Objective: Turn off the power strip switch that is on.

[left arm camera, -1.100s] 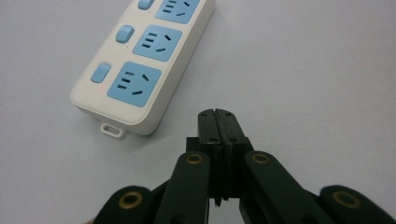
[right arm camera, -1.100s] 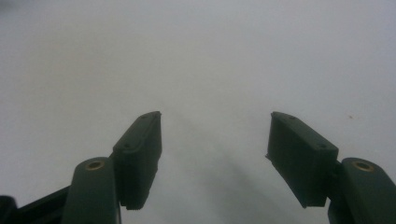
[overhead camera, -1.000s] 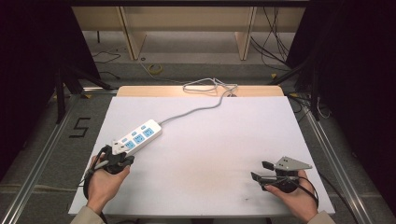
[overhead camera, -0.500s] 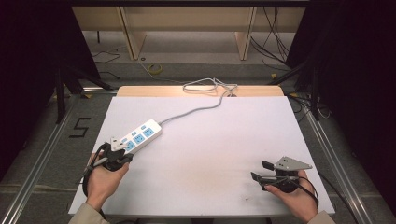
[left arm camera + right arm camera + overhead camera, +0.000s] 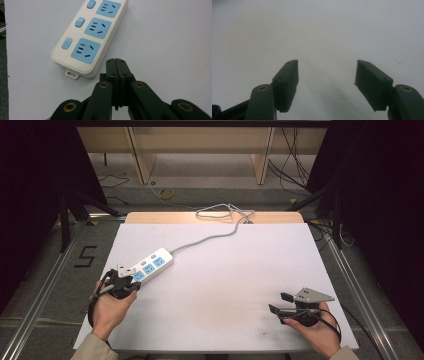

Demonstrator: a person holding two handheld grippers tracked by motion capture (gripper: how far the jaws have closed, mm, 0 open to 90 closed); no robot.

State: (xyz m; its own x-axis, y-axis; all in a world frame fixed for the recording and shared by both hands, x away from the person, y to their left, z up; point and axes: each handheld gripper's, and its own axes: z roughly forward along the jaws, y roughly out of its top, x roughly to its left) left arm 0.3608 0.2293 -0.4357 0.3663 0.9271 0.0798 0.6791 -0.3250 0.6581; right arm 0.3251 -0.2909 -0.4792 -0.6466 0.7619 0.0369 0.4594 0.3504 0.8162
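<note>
A white power strip with three blue sockets and blue switches lies on the left of the white table top. Its grey cable runs to a coil at the table's far edge. My left gripper is shut with nothing in it, its tips just short of the strip's near end. My right gripper rests low at the front right, jaws wide apart over bare table.
The coiled cable lies on the wooden strip at the table's far edge. Beyond stand wooden frame legs and loose floor cables. A floor marking "5" is left of the table.
My left gripper has edged a little toward the power strip's near end. The right gripper has stayed in place.
</note>
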